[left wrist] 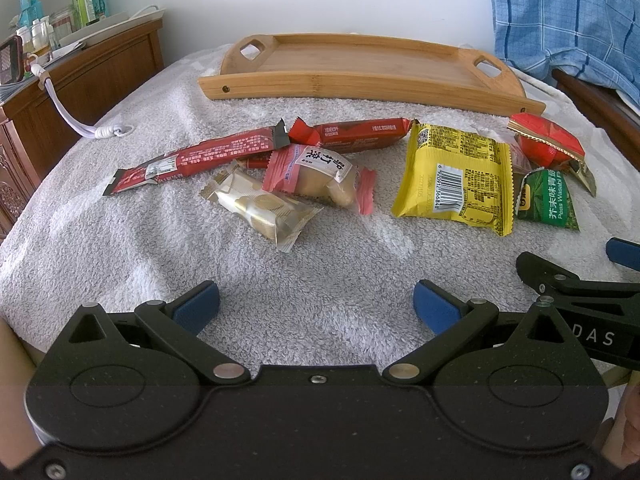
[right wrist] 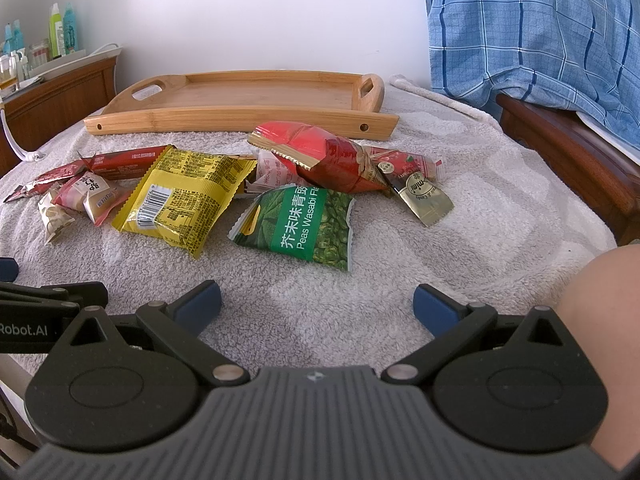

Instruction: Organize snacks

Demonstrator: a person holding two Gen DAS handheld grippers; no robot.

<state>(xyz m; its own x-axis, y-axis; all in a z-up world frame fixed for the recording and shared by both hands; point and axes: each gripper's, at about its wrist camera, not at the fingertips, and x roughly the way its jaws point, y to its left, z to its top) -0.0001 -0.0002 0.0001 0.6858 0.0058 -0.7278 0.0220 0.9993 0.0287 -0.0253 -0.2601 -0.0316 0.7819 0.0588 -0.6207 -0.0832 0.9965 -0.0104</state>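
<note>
Both grippers hover low over the grey towel (left wrist: 120, 240) w/ fingers spread wide, nothing between them, not touching any snack. Left gripper (left wrist: 316, 306) has its blue pads (left wrist: 196, 308) out over bare towel, closest thing ahead is the gold-and-clear wrapped snack (left wrist: 260, 208), a bit apart from it. Right gripper (right wrist: 316, 304) same deal, fingers (right wrist: 436, 308) wide apart, green wasabi peas pack (right wrist: 300, 226) lies just ahead, not in contact.

Snacks are all in a loose row on the towel btw the grippers and the wooden tray (left wrist: 360, 84): two long red bars (left wrist: 200, 158) on the left, pink wrapped candy (left wrist: 320, 176) leaning on the gold one, yellow pack (left wrist: 456, 176) barcode side up in the middle, red foil bag (right wrist: 320, 160) on the right resting partly on other wrappers, small gold sachet (right wrist: 424, 196) beside it. Tray sits at the far side of the towel, nothing in it afaict. Blue plaid cloth (right wrist: 540, 32) hangs top right.
</note>
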